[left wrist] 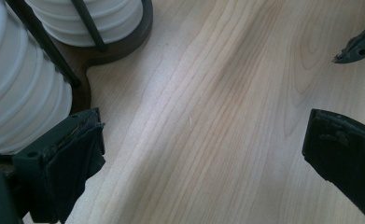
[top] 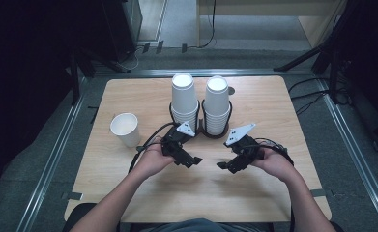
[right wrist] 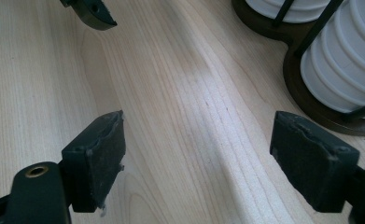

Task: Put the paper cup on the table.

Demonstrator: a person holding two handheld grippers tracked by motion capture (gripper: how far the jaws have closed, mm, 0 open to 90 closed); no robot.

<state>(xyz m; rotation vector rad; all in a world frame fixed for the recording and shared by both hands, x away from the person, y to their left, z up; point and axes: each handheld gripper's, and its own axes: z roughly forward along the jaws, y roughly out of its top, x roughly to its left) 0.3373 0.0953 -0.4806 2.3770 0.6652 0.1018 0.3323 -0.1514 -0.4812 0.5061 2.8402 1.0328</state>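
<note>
Two tall stacks of white paper cups stand in a dark wire holder [top: 201,126] at the table's middle back: a left stack [top: 184,99] and a right stack [top: 216,104]. A single white cup [top: 125,128] stands upright to their left. My left gripper [top: 195,161] hovers just in front of the holder, open and empty, with the left stack [left wrist: 17,102] close on its left side. My right gripper [top: 223,166] faces it from the right, also open and empty, with the right stack [right wrist: 348,60] near its right jaw.
The wooden table [top: 128,193] has bare surface in front of and between the grippers. A small dark round spot [top: 231,90] lies behind the right stack. Metal floor rails [top: 56,154] run along both table sides, and stand legs rise behind.
</note>
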